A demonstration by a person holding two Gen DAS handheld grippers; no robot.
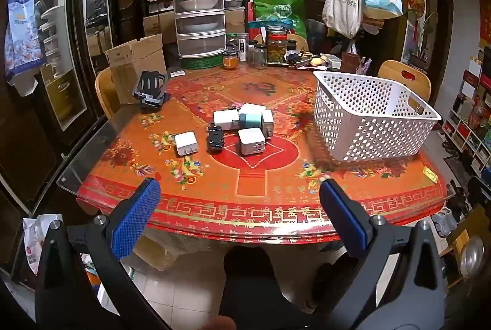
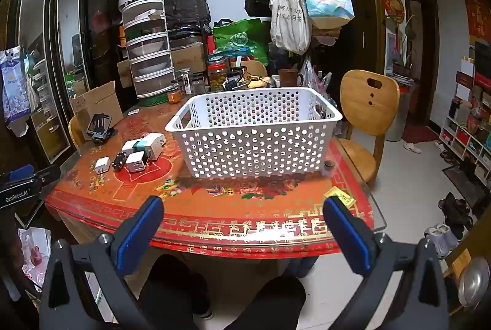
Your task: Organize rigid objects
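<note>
Red patterned table (image 1: 251,195) with chargers (image 1: 239,127) beside white basket (image 1: 368,121).

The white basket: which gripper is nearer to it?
Right. The right gripper faces the white basket directly; the left gripper faces the chargers, basket off to its right.

Background's pretty cluttered: stacked clear drawers (image 1: 199,5) at 11 o'clock on the desk (image 1: 245,201), glass jars (image 1: 276,46) beside them, tote bags (image 2: 291,14) hanging at 12, wooden chair (image 2: 368,103) at 2.
</note>
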